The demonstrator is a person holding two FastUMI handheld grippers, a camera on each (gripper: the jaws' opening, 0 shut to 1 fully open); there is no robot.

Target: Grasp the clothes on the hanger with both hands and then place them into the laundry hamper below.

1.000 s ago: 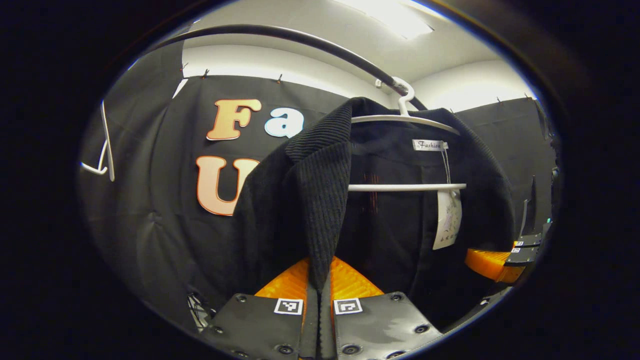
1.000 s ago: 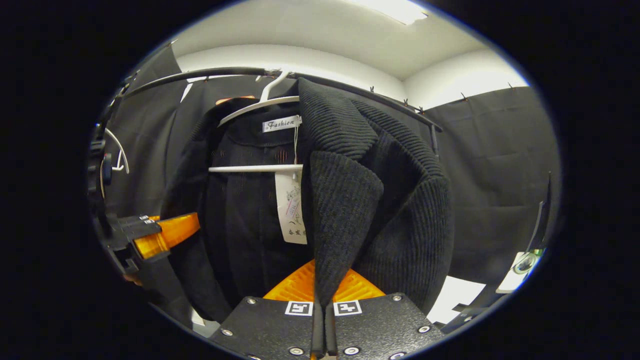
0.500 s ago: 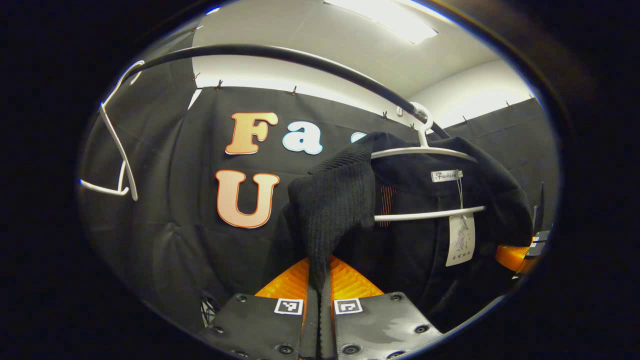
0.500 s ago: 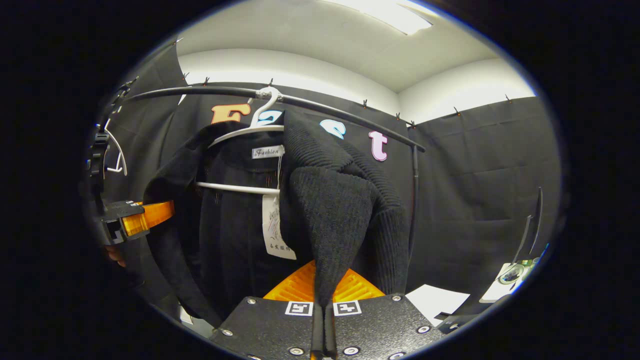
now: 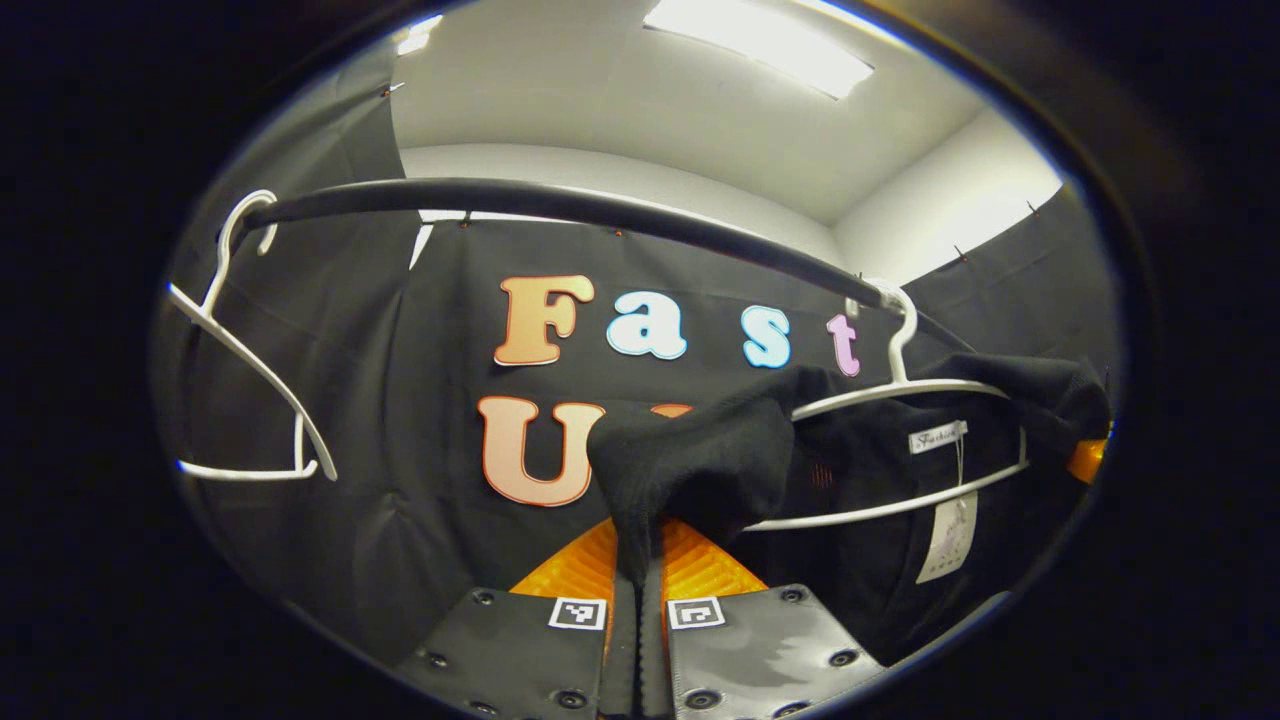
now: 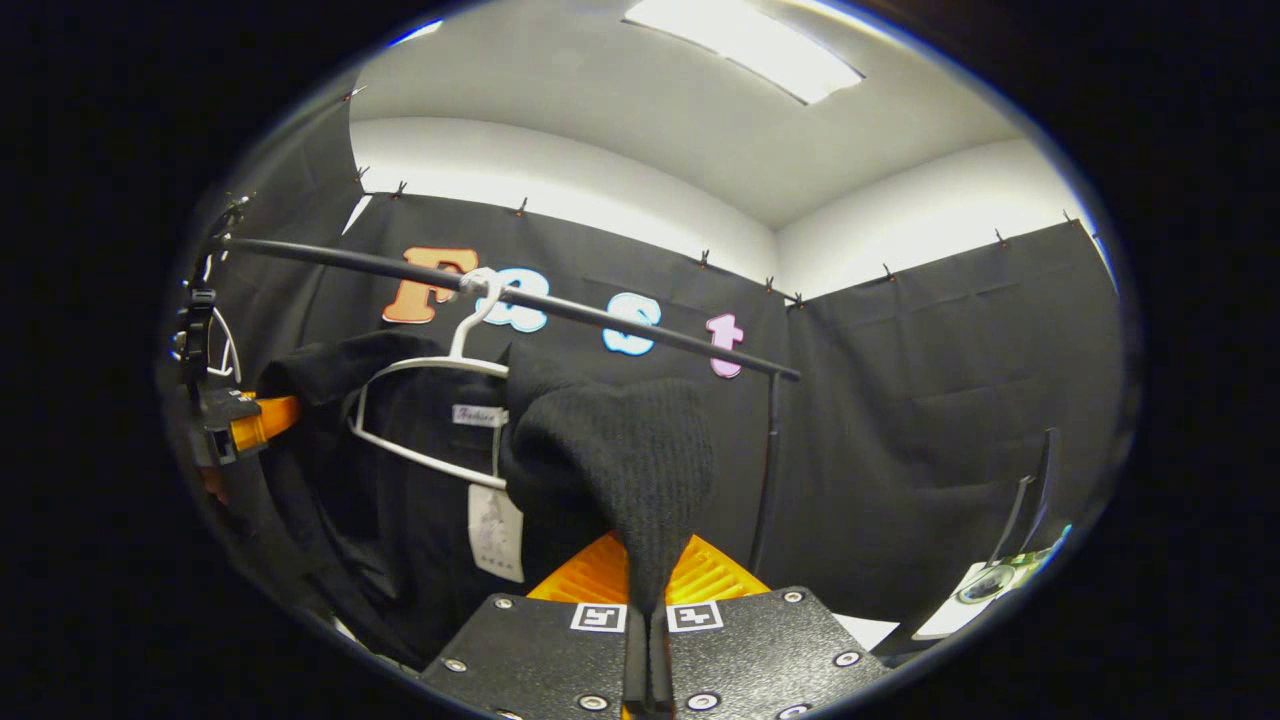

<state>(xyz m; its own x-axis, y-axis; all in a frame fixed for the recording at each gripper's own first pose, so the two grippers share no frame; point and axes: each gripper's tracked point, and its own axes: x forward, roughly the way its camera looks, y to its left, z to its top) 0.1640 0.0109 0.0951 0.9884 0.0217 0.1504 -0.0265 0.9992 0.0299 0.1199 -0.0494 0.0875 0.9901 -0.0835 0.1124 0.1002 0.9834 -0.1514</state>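
Note:
A black ribbed knit garment (image 5: 700,465) (image 6: 610,455) with a paper tag hangs partly on a white hanger (image 5: 900,385) (image 6: 420,405) hooked over the black rail (image 5: 560,205) (image 6: 520,297). My left gripper (image 5: 640,560) is shut on the garment's front edge, which is pulled off that end of the hanger. My right gripper (image 6: 645,590) is shut on the other front edge, also drawn away from the hanger. The left gripper (image 6: 235,430) shows at the left in the right gripper view. The right gripper (image 5: 1085,460) peeks in at the far right of the left gripper view.
An empty white hanger (image 5: 245,400) hangs at the rail's left end. The rail's black upright post (image 6: 768,470) stands just right of the garment. A white sheet (image 6: 870,628) lies low at the right.
Both grippers have pulled back and down from the hanger with the cloth in them. The shoulders have slid off the hanger's ends, and the hanger sits farther away and tilted.

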